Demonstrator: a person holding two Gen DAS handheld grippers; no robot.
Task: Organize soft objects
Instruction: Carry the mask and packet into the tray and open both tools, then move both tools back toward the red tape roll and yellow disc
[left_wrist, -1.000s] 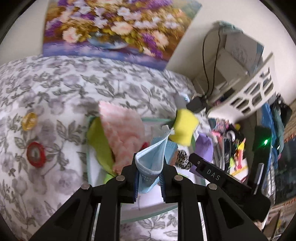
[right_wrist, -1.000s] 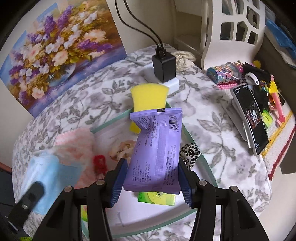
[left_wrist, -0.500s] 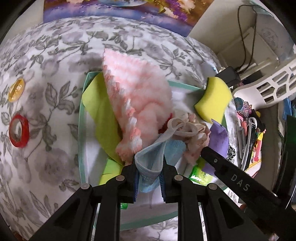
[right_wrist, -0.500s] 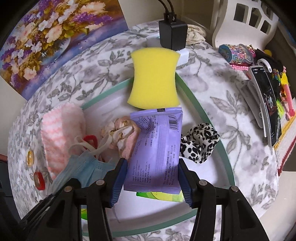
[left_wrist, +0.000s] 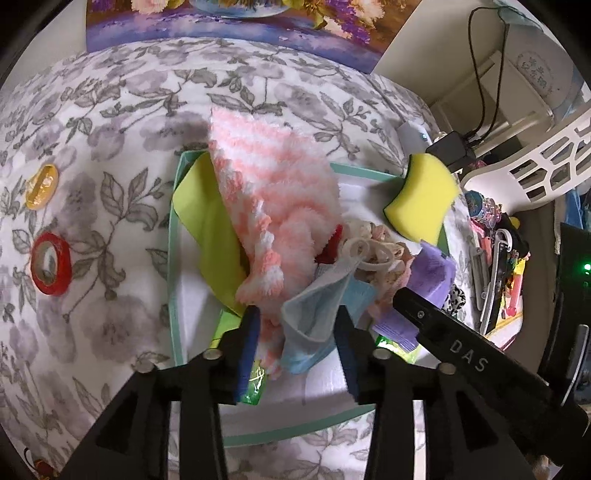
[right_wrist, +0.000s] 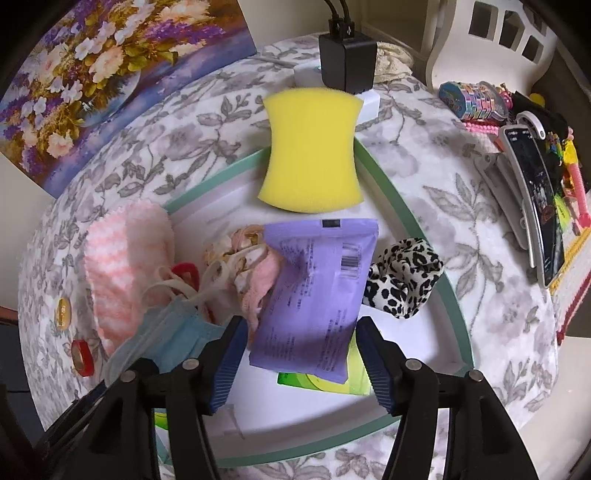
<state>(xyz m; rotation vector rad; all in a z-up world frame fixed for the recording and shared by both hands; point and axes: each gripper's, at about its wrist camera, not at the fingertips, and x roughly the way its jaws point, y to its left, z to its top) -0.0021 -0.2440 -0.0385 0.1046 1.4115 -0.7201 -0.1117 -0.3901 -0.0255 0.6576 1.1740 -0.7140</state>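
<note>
Left gripper (left_wrist: 297, 328): I see its jaws opening, the pads clear of the blue face mask (left_wrist: 317, 314) that lies between them.
Right gripper (right_wrist: 301, 354): my jaws are opening here too; the purple packet (right_wrist: 317, 295) sits between the pads, and a gap shows on each side.
Face mask: pale blue, crumpled, its white ear loops trailing toward the pink frilly cloth (right_wrist: 255, 266); it lies inside the tray.
Purple packet: flat, glossy, printed with small text and a barcode, resting tilted on a green packet (right_wrist: 332, 380).
Tray (right_wrist: 406, 218): white with a teal rim, on the grey floral cloth (left_wrist: 110, 184).
Other soft things: pink-and-white fluffy cloth (left_wrist: 273, 192) over a lime sheet (left_wrist: 207, 229); yellow sponge (right_wrist: 312, 151) propped on the far rim; leopard scrunchie (right_wrist: 402, 277) beside the purple packet.
</note>
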